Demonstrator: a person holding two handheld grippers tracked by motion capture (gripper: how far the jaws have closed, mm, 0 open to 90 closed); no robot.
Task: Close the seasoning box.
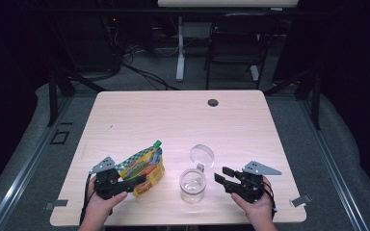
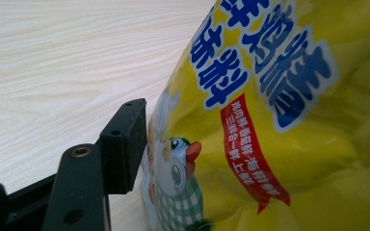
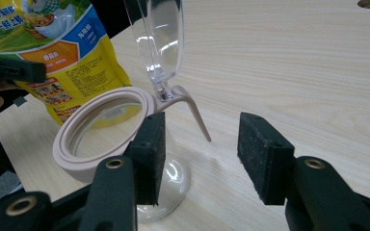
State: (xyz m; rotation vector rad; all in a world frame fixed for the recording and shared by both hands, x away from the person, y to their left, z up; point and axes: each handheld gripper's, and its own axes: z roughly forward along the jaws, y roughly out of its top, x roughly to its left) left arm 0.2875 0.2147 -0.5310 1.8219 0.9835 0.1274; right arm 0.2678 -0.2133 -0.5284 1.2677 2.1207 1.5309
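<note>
Fingers of left gripper spread apart around the yellow pouch, which stands at the table front-left. Right gripper fingers also apart, holding nothing, just beside the open-lidded clear jar.

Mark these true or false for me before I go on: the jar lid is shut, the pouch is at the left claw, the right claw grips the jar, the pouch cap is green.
1. The clear jar has its lid shut. False: the lid is flipped up and the mouth is open.
2. The yellow pouch is at the left claw. True.
3. The right claw grips the jar. False: its jaws stand open beside the jar, nothing between them.
4. The pouch cap is green. True.
5. The jar lies on its side. False: it stands upright on the table.
</note>
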